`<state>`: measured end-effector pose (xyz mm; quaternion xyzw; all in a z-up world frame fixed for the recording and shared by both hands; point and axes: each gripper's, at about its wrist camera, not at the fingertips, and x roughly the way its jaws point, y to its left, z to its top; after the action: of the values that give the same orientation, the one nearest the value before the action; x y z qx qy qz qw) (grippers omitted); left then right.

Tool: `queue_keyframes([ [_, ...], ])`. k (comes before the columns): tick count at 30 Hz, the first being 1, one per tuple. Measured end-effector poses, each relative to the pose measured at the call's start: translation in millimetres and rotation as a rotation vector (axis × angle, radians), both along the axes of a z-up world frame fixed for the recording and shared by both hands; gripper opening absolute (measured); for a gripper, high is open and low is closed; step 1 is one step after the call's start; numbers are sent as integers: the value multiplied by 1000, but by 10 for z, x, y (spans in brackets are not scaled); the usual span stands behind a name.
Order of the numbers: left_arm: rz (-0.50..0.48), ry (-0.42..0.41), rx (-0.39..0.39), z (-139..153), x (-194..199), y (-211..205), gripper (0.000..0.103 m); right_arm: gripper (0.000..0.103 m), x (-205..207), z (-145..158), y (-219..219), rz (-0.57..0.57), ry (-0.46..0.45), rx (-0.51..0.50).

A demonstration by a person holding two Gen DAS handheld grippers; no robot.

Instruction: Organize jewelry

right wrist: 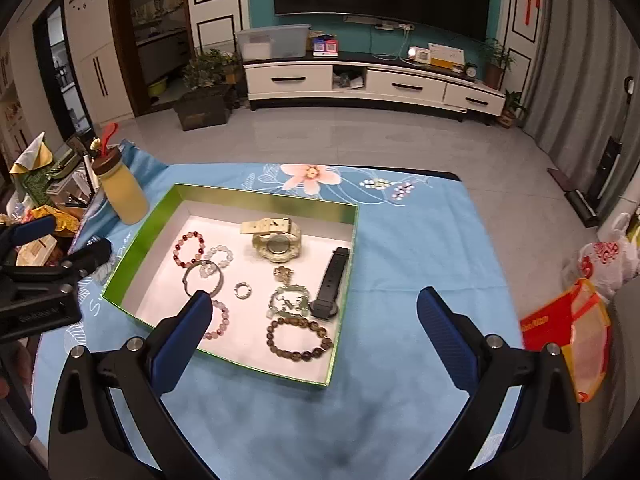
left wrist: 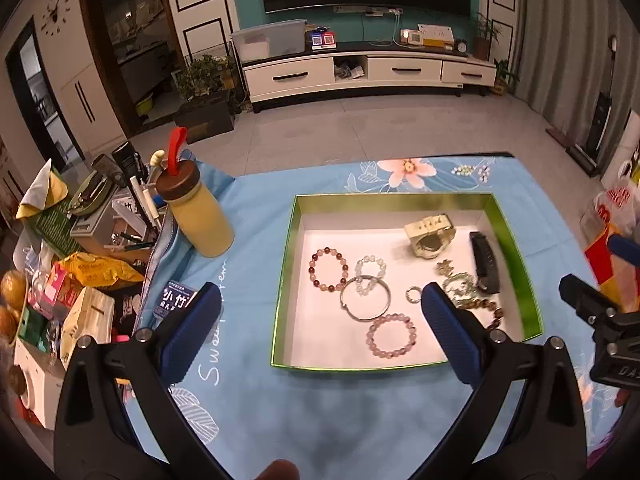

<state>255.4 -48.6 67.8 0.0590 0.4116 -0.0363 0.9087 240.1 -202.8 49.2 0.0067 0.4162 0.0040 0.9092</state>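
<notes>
— What do you have on the two cameras?

— I'm looking down at the bench, covered in a blue flowered cloth. My left gripper has its jaws spread wide with nothing between them. My right gripper is the same: wide apart, empty. Both hang above the cloth, clear of the box.

— And the jewelry?

— All of it lies in the green-walled tray with the white floor. Along the left side I see a red-and-pink bead bracelet, a small clear bead bracelet just beside it, and a silver bangle overlapping that one. A pink bead bracelet lies nearer me, partly behind my right gripper's left finger in the right view. A little ring sits near the middle.

— The watches?

— A pale yellow watch is toward the far wall. A black watch lies along the right wall. Between them I see a small gold piece, a greenish tangle of chain touching the black watch, and a brown bead bracelet at the near right corner.

— Anything else on the bench?

— A yellow bottle with a brown lid stands left of the tray, well apart.
</notes>
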Motion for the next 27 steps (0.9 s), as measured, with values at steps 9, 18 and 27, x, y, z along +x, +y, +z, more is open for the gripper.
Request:
queue_keyframes([
  [9, 28, 77, -84, 312, -41, 139, 101, 102, -107, 349, 10, -29, -11, -22],
  [18, 64, 67, -60, 861, -30, 226, 101, 102, -105, 899, 164, 16, -5, -10],
  [27, 81, 102, -52, 870, 95, 214, 101, 102, 19, 980, 223, 40, 18, 25],
])
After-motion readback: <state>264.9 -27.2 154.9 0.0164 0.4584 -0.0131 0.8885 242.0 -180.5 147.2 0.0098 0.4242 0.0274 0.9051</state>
